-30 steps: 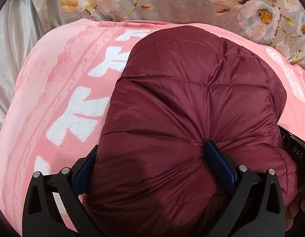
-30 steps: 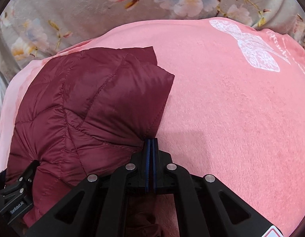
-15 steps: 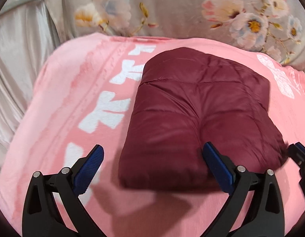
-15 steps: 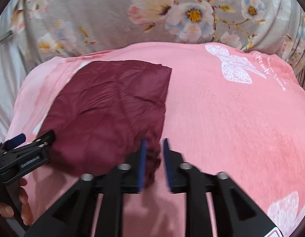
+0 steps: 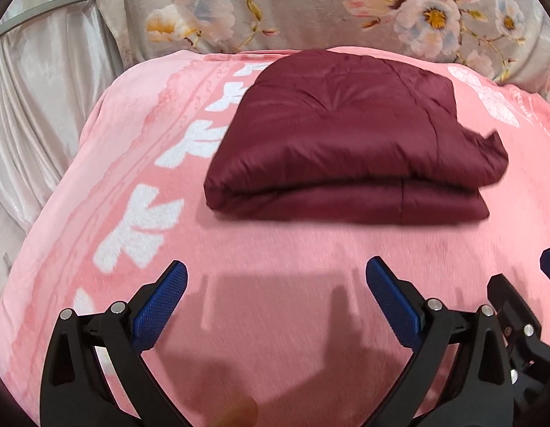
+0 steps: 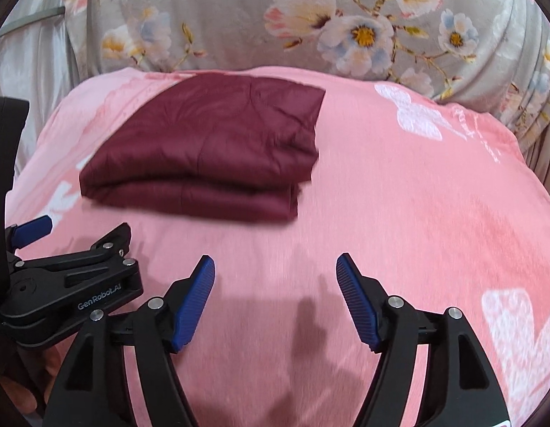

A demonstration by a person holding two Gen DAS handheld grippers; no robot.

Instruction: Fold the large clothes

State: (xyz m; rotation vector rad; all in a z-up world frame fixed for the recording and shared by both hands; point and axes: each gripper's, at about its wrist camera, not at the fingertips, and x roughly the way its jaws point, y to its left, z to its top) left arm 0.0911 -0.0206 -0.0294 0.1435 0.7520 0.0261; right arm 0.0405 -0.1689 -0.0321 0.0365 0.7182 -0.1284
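A maroon quilted jacket [image 5: 349, 142] lies folded in a thick rectangular stack on the pink blanket [image 5: 275, 267]; it also shows in the right wrist view [image 6: 211, 149]. My left gripper [image 5: 276, 277] is open and empty, held back from the jacket's near edge. My right gripper [image 6: 275, 270] is open and empty, near the jacket's right front corner but apart from it. The left gripper also shows at the left of the right wrist view [image 6: 79, 252], and the right gripper's tip shows at the right edge of the left wrist view [image 5: 549, 267].
The pink blanket with white bow prints [image 6: 417, 117] covers a bed. A grey floral cover [image 6: 310, 25] lies behind it. Silvery satin fabric [image 5: 36, 89] hangs at the far left.
Both grippers let go of the jacket, opened wide and pulled back toward me. The jacket now lies folded and free on the blanket.
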